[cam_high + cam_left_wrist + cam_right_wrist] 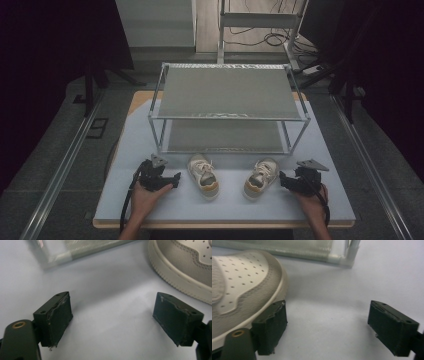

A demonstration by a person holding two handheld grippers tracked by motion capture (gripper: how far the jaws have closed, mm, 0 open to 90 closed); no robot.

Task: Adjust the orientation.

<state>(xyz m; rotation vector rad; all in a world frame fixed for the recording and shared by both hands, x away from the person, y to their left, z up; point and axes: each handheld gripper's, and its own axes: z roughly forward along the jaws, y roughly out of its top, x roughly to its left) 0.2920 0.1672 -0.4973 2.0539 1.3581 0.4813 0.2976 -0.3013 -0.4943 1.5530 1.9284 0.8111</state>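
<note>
Two shoes (230, 178) between left tool (173, 178) and right tool (284, 180), both gaping empty; rack (228, 93) behind.

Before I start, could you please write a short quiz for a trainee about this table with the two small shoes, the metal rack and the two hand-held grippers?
1. True or false: the left gripper is shut on the left beige lace-up shoe.
2. Multiple choice: where do the two shoes stand? A) on the top shelf of the two-shelf metal rack; B) on the pale table mat in front of the rack; C) on the floor.
3. Fill in: the right gripper has its jaws ____, beside the right beige shoe.

Key: 1 false, its jaws are open on bare mat; 2 B; 3 open.
</note>
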